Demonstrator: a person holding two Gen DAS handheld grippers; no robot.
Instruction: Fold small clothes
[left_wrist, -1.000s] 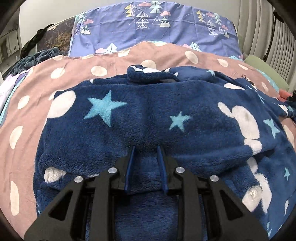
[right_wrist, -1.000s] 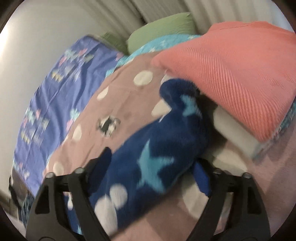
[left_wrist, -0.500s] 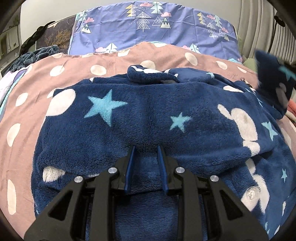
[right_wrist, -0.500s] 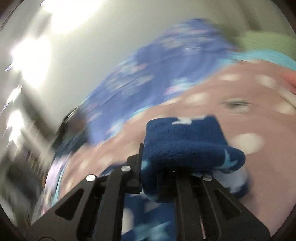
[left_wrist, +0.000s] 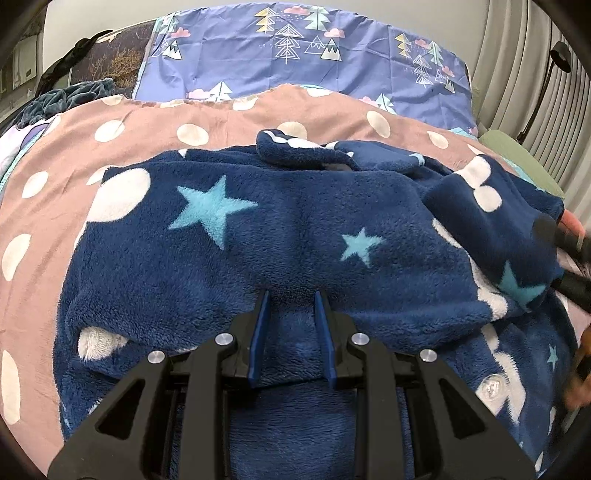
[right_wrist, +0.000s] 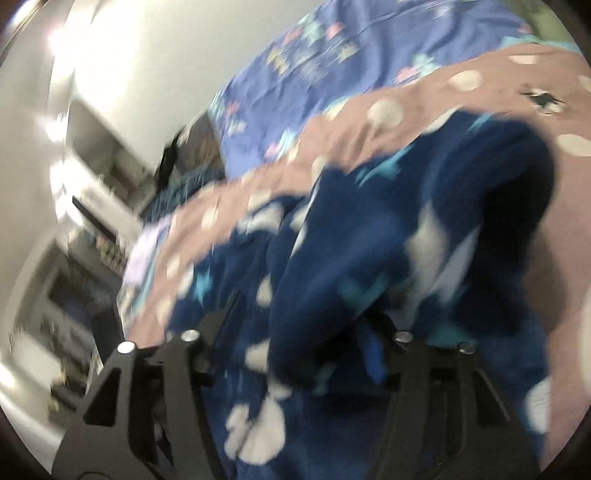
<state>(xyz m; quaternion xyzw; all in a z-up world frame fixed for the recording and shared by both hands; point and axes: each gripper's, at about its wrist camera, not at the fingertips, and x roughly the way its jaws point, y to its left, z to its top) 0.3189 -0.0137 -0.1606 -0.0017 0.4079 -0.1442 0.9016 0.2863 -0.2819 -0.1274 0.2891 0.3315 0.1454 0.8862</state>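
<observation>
Left gripper (left_wrist: 290, 301), black-framed with two blue fingers, is pinching a raised fold of the navy fleece garment (left_wrist: 295, 229), a plush child's top patterned with light-blue stars and white rounded shapes; the fingers are standing close together with the fleece clamped between them at the garment's near hem. The garment is lying spread across the middle of the dusty-pink bedspread with white polka dots (left_wrist: 229, 122), its collar end bunching toward the far side, where a lilac-blue sheet printed with trees and clouds (left_wrist: 295, 48) is covering the head of the bed. A clear plastic button (left_wrist: 493, 386) is showing on the lower right part of the fleece.

Right gripper (right_wrist: 295, 354), of the same black build, is appearing in its own blurred view with its jaws having just been opening; they are now standing well apart, and a thick roll of the navy sleeve (right_wrist: 369, 258) is lying between them without either pad visibly pressing on it. In the left wrist view this sleeve (left_wrist: 491, 221) is resting folded inward over the garment's right side, near the right edge of the bedspread, with dark, blurred parts of the right gripper just beside it.
</observation>
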